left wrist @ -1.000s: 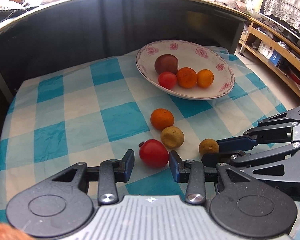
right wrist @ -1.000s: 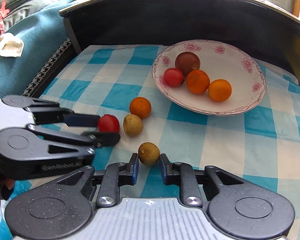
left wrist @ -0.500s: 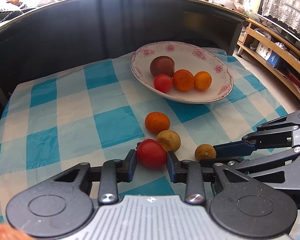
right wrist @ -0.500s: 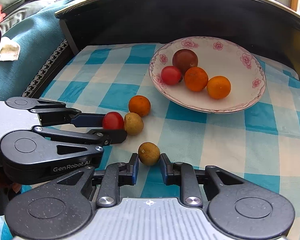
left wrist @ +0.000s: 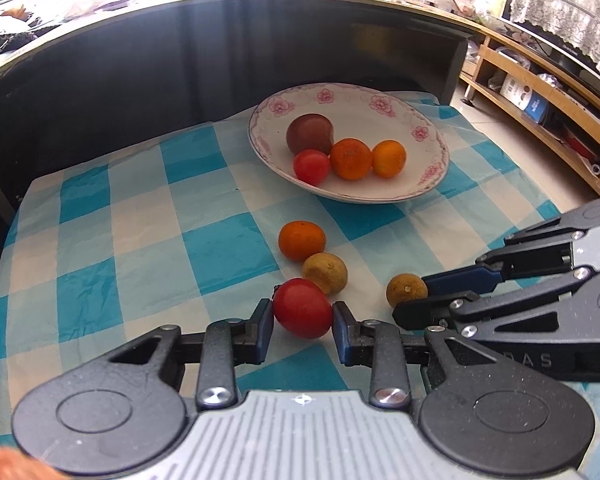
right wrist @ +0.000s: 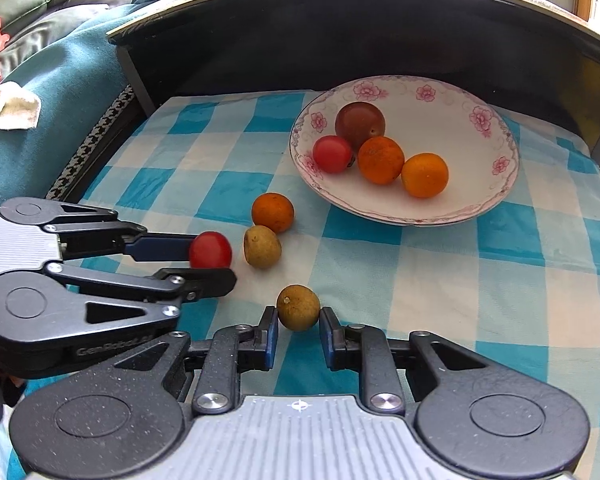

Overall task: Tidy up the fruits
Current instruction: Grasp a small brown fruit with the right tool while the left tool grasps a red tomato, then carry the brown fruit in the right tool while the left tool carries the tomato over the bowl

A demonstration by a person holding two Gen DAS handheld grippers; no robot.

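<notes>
On the blue-checked cloth, my left gripper (left wrist: 302, 314) is shut on a red tomato (left wrist: 302, 308). From the right wrist view the same gripper (right wrist: 210, 264) pinches that tomato (right wrist: 210, 249). My right gripper (right wrist: 299, 320) is shut on a small brown-yellow fruit (right wrist: 298, 307), which also shows in the left wrist view (left wrist: 407, 290) between the right gripper (left wrist: 410, 296) fingers. An orange (left wrist: 301, 240) and a second yellow-brown fruit (left wrist: 325, 273) lie loose just beyond the tomato. The flowered plate (left wrist: 364, 120) behind holds a dark red fruit, a tomato and two oranges.
A dark raised wall (left wrist: 180, 60) curves around the back of the cloth. A wooden shelf unit (left wrist: 540, 92) stands to the right, off the table. A teal sofa cover (right wrist: 60, 92) with a white cloth lies to the left.
My left gripper moved forward around the red tomato and its fingers closed onto it. The right gripper stayed on the brown-yellow fruit.
</notes>
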